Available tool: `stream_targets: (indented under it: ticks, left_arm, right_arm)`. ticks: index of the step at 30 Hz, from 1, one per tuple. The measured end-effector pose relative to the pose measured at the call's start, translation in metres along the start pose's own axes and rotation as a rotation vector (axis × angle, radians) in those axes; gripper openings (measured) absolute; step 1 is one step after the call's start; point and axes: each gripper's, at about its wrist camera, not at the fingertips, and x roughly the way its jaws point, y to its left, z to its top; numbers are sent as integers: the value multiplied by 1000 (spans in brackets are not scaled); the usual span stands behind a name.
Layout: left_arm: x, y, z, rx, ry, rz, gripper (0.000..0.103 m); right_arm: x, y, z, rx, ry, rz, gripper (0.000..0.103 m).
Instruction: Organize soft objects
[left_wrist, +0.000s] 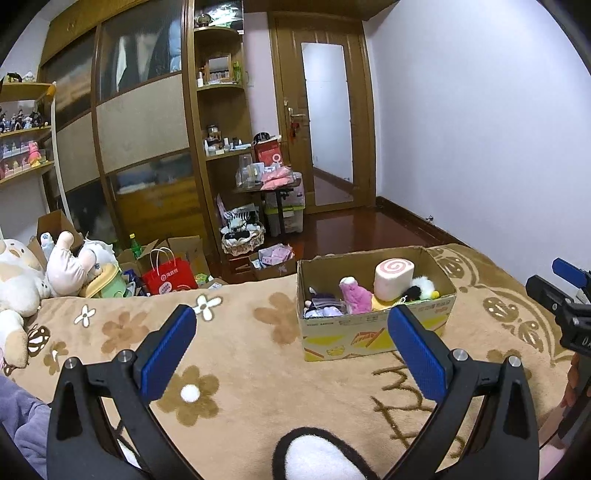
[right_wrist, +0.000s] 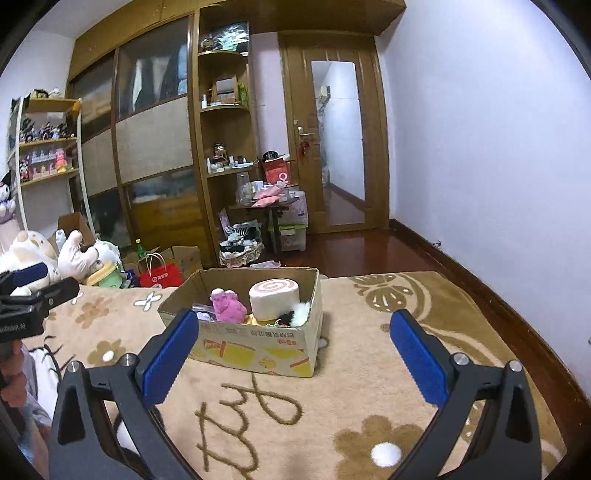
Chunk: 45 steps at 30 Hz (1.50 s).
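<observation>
Hovering with fingers spread wide, holding nothing: left gripper (left_wrist: 291, 339), right gripper (right_wrist: 293, 345). Sitting mid-frame on tan flowered blanket (left_wrist: 236, 339): open cardboard box (left_wrist: 373, 332) containing pink-swirl roll plush (left_wrist: 392, 278).

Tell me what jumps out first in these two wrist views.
The cardboard box in the middle of the tan flowered blanket, holding a pink-swirl roll cushion and a pink plush toy. Both claws hang open and empty over the blanket: the left claw just left of the box, the right claw with the box behind its left finger. Big plush toys pile up at far left.
</observation>
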Motion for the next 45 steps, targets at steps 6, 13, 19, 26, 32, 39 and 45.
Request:
stream_targets:
  ticks: [6, 13, 19, 26, 32, 39, 45]
  left_arm:
    - [20, -9, -7, 28, 51, -16, 102]
    - [29, -14, -10, 30, 75, -18, 102]
    - [38, -11, -11, 7, 106, -8, 102]
    - [42, -9, -12, 5, 120, -3, 102]
    - [41, -9, -13, 3, 99, -1, 102]
    - [40, -9, -13, 4, 93, 5, 102]
    - [40, -10, -12, 6, 94, -2, 102]
  right_arm:
    - [10, -1, -7, -16, 18, -9, 103]
    - [17, -2, -9, -2, 33, -6, 103]
    - [20, -3, -10, -3, 33, -32, 103]
    - [22, -7, -11, 16, 39, -43, 103]
    - [23, -7, -12, 19, 48, -41, 103]
    - [25, -8, -14, 28, 57, -41, 103]
    - [25, -9, -14, 29, 58, -41, 103]
